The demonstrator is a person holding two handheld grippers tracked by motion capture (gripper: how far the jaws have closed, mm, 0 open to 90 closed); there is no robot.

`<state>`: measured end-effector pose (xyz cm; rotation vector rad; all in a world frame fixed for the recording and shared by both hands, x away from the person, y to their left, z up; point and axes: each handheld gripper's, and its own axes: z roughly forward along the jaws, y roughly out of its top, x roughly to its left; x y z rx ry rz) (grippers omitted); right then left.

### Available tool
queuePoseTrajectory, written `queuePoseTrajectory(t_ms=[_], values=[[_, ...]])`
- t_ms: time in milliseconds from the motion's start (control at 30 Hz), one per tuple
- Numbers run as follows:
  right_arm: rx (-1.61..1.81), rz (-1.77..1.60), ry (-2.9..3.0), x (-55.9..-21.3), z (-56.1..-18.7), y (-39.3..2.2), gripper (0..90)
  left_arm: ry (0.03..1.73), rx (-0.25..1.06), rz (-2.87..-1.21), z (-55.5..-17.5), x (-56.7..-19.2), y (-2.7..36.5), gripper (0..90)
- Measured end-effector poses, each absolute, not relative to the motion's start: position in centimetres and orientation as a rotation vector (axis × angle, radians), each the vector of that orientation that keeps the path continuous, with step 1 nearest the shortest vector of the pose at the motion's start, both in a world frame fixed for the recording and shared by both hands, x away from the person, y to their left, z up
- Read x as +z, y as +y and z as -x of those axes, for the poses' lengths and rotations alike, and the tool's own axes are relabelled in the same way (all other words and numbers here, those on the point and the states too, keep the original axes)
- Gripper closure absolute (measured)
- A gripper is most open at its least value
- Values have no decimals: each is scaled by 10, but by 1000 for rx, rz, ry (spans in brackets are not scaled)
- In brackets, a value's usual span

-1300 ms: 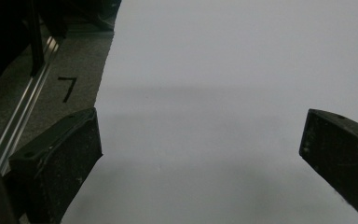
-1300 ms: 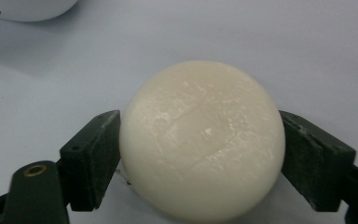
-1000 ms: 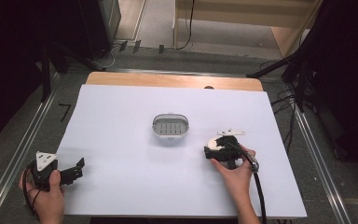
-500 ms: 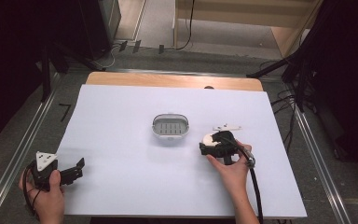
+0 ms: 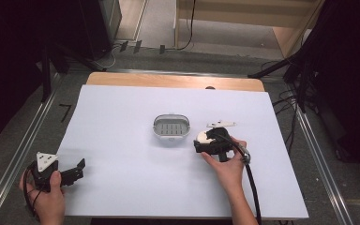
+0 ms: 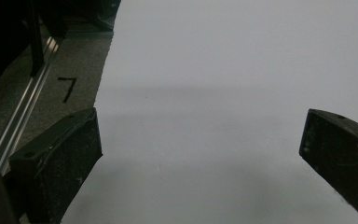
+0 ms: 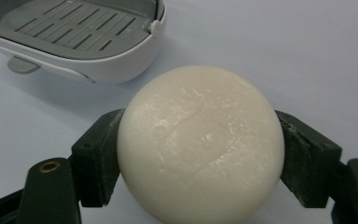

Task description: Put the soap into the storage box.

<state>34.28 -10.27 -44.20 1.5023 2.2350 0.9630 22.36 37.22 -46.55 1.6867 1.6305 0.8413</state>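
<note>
Cream-white round soap bar [image 7: 200, 144] sits clamped between the 2 black jaws of the right gripper [image 5: 205, 141], pads pressing its left and right flanks; the bar looks glossy and smooth in the right gripper view. In the high view the soap shows as a pale spot at the gripper's tip, just right of the soap dish [image 5: 171, 127] and not touching it.

Soap dish: white shell with a grey slatted insert, at the middle of the white table [image 5: 122, 108]. The insert holds nothing.

Progress, as a judgement: pick-up done, bar secured and off the table or nearly so. Left to do: carry the bar the short way left over the dish rim, lower it onto the grey slats, release.

Left gripper [image 5: 70, 173] rests at the near left corner of the table in the person's left hand, jaws standing wide apart with bare table between them; it takes no part at this point.

Writing: no brand or label readable on soap, dish or grippers. 1 black mark shaped like a "7" [image 6: 68, 88] lies on the grey floor beside the table's left edge.
</note>
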Motion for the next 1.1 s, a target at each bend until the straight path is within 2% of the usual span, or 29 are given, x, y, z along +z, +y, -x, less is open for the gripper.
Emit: queuePoseTrajectory(t_ms=[1100], values=[[998,-1406,2269,-417,-359,-66,247,1632,839,-1688,-223,-465,372,0]])
